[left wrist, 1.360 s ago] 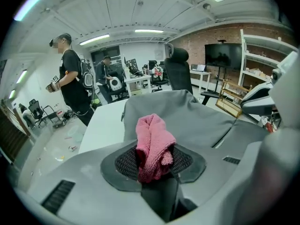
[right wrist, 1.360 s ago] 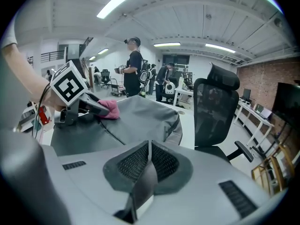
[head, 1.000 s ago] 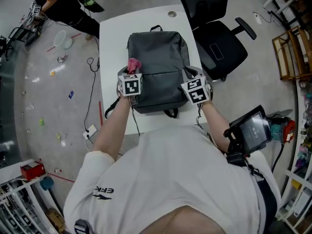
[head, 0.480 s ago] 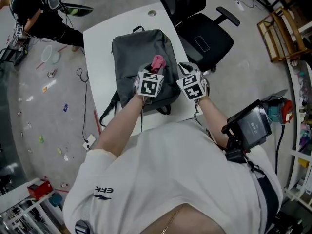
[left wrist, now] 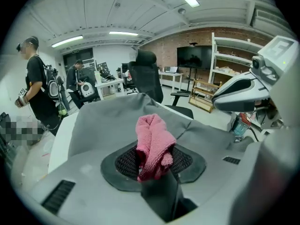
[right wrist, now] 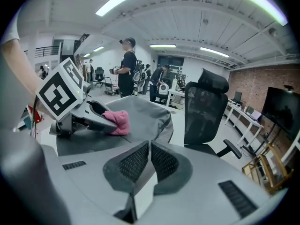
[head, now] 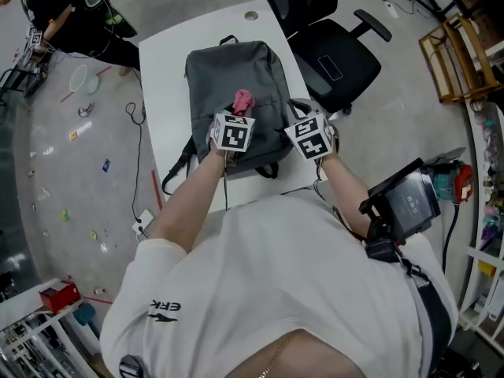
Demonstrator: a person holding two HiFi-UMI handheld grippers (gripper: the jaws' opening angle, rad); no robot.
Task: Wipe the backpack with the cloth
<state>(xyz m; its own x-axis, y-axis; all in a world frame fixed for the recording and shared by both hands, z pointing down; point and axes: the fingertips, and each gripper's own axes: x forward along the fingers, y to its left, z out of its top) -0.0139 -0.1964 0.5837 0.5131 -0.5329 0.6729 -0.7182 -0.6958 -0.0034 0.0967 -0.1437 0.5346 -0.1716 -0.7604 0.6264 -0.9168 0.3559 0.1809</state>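
Pink and bunched, clamped tight in the left gripper (left wrist: 154,162): the cloth (left wrist: 152,144), set against the middle of the grey backpack (head: 236,69), flat on a white table (head: 169,85). Just beside, at the bag's right edge: the right gripper (right wrist: 150,159), jaws pressed together on nothing. Hidden behind marker cubes and forearms: the bag's lower end. Cut off at top: an office chair (head: 335,53).

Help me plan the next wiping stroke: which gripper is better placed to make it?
Left. The left gripper is shut on the pink cloth, over the backpack. The right gripper is shut with nothing in it.
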